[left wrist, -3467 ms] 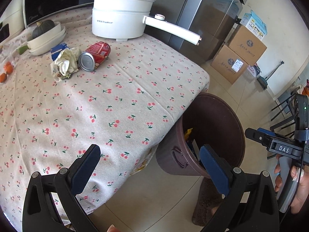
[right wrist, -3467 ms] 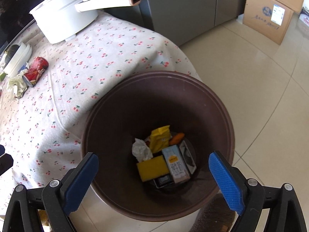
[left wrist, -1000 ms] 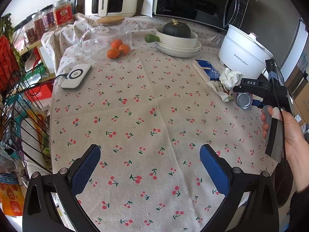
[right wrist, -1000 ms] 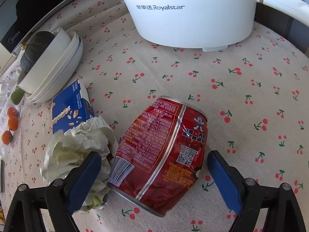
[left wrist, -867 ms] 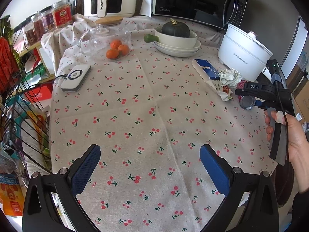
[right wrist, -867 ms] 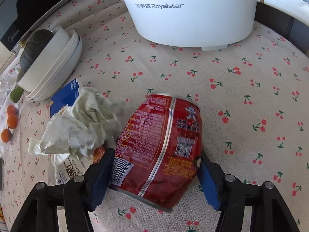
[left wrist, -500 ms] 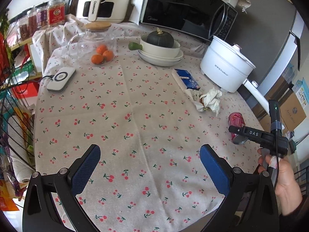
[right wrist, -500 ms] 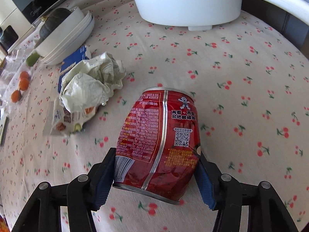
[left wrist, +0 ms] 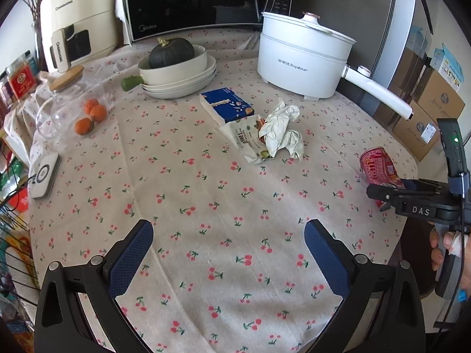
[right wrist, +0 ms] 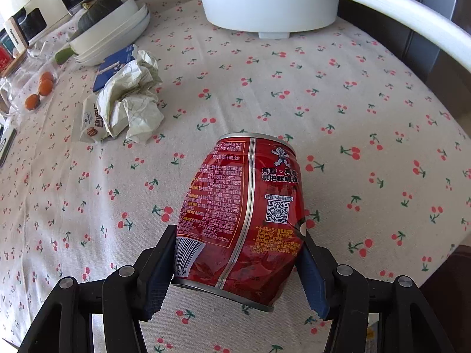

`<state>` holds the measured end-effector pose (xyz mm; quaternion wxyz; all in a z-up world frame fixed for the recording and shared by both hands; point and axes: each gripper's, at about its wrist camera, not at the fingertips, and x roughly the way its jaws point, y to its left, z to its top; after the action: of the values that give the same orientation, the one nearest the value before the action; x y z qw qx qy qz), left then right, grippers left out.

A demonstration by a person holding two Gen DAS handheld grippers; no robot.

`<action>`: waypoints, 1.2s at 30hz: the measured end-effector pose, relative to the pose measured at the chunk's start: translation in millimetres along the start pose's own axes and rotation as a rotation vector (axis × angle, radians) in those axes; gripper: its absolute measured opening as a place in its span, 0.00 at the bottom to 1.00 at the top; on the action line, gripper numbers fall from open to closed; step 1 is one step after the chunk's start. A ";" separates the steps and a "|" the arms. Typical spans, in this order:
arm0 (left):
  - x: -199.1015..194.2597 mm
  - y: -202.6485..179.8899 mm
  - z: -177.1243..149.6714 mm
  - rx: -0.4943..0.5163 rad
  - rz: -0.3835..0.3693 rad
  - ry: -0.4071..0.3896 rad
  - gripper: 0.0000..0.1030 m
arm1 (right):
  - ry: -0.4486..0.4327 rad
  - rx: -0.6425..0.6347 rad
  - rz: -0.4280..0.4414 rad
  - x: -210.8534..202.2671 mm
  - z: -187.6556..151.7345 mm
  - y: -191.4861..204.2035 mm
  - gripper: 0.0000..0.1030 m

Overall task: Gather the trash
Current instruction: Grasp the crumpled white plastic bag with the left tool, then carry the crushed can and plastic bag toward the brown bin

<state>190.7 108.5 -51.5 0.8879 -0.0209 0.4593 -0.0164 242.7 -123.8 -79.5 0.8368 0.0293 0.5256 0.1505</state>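
A dented red drink can (right wrist: 244, 214) is clamped between the blue pads of my right gripper (right wrist: 235, 267), lifted a little over the cherry-print tablecloth (right wrist: 353, 103). The left wrist view shows the same can (left wrist: 378, 166) at the table's right edge, with the right gripper (left wrist: 385, 189) shut on it and a hand below. Crumpled white paper (left wrist: 282, 131) lies on a snack wrapper (left wrist: 244, 139) beside a blue carton (left wrist: 225, 107) mid-table. My left gripper (left wrist: 229, 253) hangs open over the near part of the cloth, holding nothing.
A white electric pot (left wrist: 303, 58) with a long handle (right wrist: 412, 8) stands at the back right. Stacked bowls with a dark squash (left wrist: 176, 67), a glass jar of oranges (left wrist: 73, 108), a microwave (left wrist: 191, 3) and cardboard boxes (left wrist: 426, 111) on the floor surround the area.
The right gripper closed on the red can and carried it away from the paper, toward the table's right edge. The left gripper's view swung right across the table.
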 end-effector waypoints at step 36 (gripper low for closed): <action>16.4 -67.4 19.1 0.041 -0.146 -0.041 0.31 | -0.055 0.061 0.026 -53.6 -9.7 -37.1 0.63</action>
<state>215.1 40.9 -50.3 0.8939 -0.0368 0.4376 -0.0902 220.7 -175.3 -44.8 0.8475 0.0655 0.5065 0.1444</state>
